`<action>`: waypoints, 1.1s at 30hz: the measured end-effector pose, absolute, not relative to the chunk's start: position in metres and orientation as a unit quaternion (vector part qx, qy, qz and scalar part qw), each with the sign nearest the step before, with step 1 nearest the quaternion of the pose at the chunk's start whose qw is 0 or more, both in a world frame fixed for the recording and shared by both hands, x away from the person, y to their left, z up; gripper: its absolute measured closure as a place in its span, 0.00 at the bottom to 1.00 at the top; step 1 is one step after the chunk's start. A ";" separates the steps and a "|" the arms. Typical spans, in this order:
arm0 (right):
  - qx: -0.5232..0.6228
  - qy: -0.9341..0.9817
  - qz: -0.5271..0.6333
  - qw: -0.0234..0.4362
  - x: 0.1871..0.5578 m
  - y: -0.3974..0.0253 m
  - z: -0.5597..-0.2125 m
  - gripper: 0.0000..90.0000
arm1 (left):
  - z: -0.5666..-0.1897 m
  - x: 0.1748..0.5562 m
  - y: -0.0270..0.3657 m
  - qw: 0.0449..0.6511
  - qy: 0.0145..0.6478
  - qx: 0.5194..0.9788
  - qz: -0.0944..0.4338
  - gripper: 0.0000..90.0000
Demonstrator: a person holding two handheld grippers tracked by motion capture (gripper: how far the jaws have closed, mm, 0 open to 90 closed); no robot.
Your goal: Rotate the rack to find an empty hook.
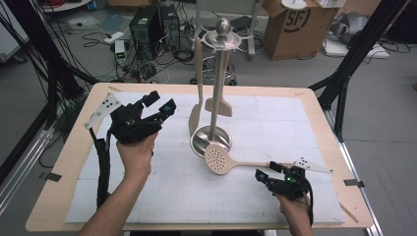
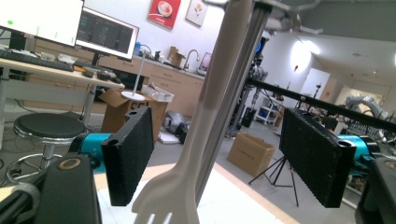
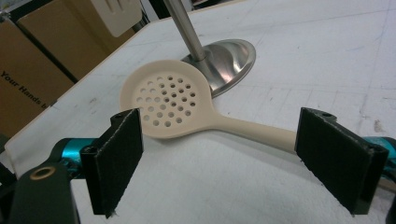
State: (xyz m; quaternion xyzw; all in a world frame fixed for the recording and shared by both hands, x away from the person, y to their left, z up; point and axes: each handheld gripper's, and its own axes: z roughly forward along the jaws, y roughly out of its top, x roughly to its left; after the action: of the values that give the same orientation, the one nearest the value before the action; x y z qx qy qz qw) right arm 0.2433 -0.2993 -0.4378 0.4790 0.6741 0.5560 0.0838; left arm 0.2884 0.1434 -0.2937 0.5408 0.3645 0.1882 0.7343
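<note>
A steel utensil stand (image 1: pixel 212 139) rises at the middle of the table. A beige slotted turner (image 1: pixel 195 115) and a beige spatula (image 1: pixel 219 106) hang from its top ring. A beige perforated skimmer (image 1: pixel 219 159) lies flat on the white mat, its head against the stand's base and its handle pointing right. My left gripper (image 1: pixel 161 102) is held up left of the stand, open. In the left gripper view the slotted turner (image 2: pixel 180 189) hangs beyond the open left gripper (image 2: pixel 222 158). My right gripper (image 1: pixel 266 170) is open at the handle's end. The skimmer (image 3: pixel 167 100) lies ahead of the right gripper (image 3: pixel 227 161), with its handle running past the right jaw.
The wooden table (image 1: pixel 59 187) carries a white gridded mat (image 1: pixel 162 196). On the floor behind stand a cardboard box (image 1: pixel 295 24), a computer tower (image 1: pixel 146 24) and loose cables. Black frame legs (image 1: pixel 344 73) stand off the table's right far corner.
</note>
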 end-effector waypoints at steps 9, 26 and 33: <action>0.479 0.675 0.555 0.085 0.243 -0.299 -0.438 0.16 | -0.319 0.280 0.149 0.720 0.370 0.557 0.187 0.27; 0.478 0.677 0.553 0.085 0.244 -0.298 -0.438 0.16 | -0.369 0.263 0.166 0.705 0.386 0.571 0.170 0.19; 0.481 0.677 0.551 0.086 0.244 -0.298 -0.439 0.16 | -0.389 0.258 0.179 0.694 0.403 0.572 0.167 0.19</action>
State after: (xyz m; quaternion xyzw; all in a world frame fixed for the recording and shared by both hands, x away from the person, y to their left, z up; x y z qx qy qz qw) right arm 0.2438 -0.2985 -0.4391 0.4808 0.6766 0.5510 0.0857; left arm 0.2579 0.1794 -0.3892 0.5725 0.4032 0.1671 0.6941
